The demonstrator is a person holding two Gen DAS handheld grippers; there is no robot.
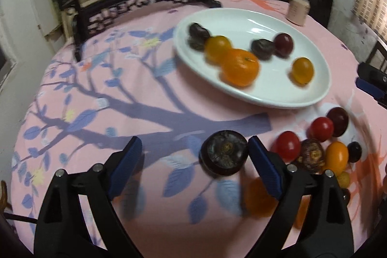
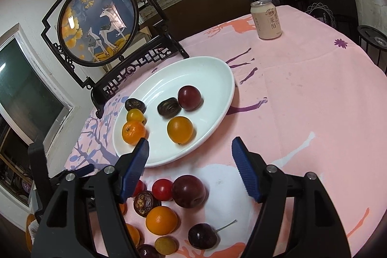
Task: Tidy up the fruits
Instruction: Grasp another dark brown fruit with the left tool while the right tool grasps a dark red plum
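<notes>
A white oval plate [image 1: 273, 88] [image 2: 212, 74] on the pink tablecloth holds several fruits: a mandarin [image 1: 240, 67] [image 2: 133, 132], yellow tomatoes, dark plums. My left gripper [image 1: 193, 149] is open above the cloth; a dark round fruit [image 1: 223, 156] lies between its fingers, close to the right finger [image 1: 263, 168]. Whether they touch I cannot tell. A pile of loose fruit [image 1: 321, 142] lies right of it. My right gripper [image 2: 189, 154] is open and empty above the plate's near rim, over the loose pile: a dark red plum [image 2: 188, 190], an orange fruit [image 2: 160, 220], a cherry [image 2: 202, 235].
A framed round deer picture on a black stand [image 2: 96, 23] [image 1: 135, 1] stands behind the plate. A drink can [image 2: 266, 18] [image 1: 298, 9] stands at the table's far side. The round table's edge curves at left and right.
</notes>
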